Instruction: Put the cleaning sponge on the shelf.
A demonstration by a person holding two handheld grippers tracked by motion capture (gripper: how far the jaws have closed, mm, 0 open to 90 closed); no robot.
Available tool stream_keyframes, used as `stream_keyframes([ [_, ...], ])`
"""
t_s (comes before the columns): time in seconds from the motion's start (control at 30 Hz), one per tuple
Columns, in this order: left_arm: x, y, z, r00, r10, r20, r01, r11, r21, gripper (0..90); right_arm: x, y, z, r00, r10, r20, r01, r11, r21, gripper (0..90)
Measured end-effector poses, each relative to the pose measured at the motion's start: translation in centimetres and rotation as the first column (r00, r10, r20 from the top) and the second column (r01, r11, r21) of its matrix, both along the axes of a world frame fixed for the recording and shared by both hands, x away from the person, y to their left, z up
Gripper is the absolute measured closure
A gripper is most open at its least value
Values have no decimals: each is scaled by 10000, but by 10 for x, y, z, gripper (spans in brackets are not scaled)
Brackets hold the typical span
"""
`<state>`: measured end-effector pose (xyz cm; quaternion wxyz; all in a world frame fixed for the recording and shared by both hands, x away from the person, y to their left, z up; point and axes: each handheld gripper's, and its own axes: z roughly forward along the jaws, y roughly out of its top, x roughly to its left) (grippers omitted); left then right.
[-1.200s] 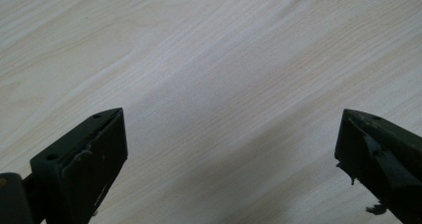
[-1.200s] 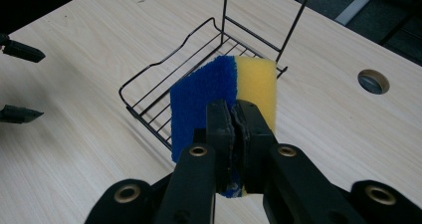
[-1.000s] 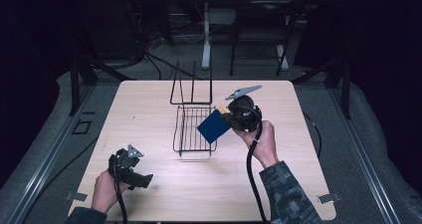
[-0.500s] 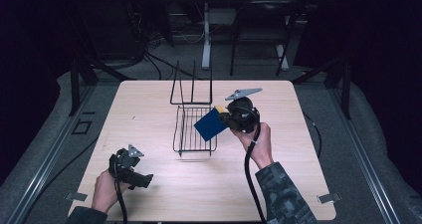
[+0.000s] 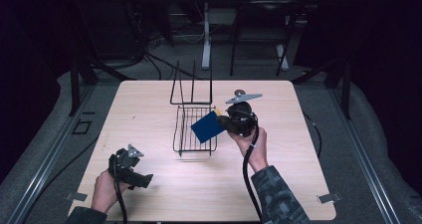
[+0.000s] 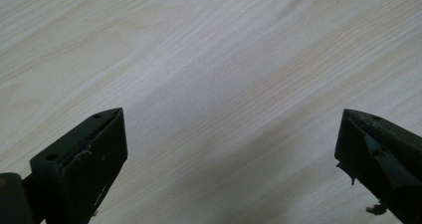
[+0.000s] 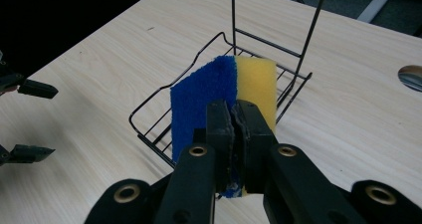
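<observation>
A: Holding the sponge [image 7: 224,97] in my right hand-held gripper [image 7: 232,119], jaws clamped tight on its lower edge. Blue scouring face on one side, yellow foam on the other.

B: Where is it relative to the rack?

A: Up in the air over the black wire rack [image 5: 195,129], at the rack's right side. Can't tell if it touches the wires. Rack sits mid-worktop [image 5: 149,99], tall wire back at the far end.

B: Left side?

A: My left hand-held gripper [image 5: 130,168] is low at the near-left corner of the worktop, well apart from the rack. Jaws spread wide, nothing between them, bare wood under them.
</observation>
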<state>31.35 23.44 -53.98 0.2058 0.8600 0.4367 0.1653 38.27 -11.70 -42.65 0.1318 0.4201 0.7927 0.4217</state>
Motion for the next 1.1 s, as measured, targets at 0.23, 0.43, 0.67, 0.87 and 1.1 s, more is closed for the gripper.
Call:
stream_keyframes([
  [0.23, 0, 1, 0, 10000, -26, -13, 26, 10000, -1, 3, 3, 3, -8, 9999, -34, -111, 35, 9999, 118, 858],
  [0.43, 0, 1, 0, 10000, -35, -21, 35, 10000, -8, 3, 7, 5, -15, 9997, -73, -228, 77, 9998, 175, 857],
  [0.67, 0, 1, 1, 10000, -34, 9, 34, 10000, -37, 3, 11, 12, -23, 9993, -54, -377, 66, 9995, 310, 857],
  [0.87, 0, 1, 1, 10000, -2, 27, 2, 10000, -78, 3, 15, 19, -31, 9985, -182, -508, 201, 9991, 376, 855],
  [1.1, 0, 1, 1, 10000, -18, 24, 18, 9999, -106, 3, 23, 14, -47, 9957, -564, -731, 607, 9965, 579, 845],
])
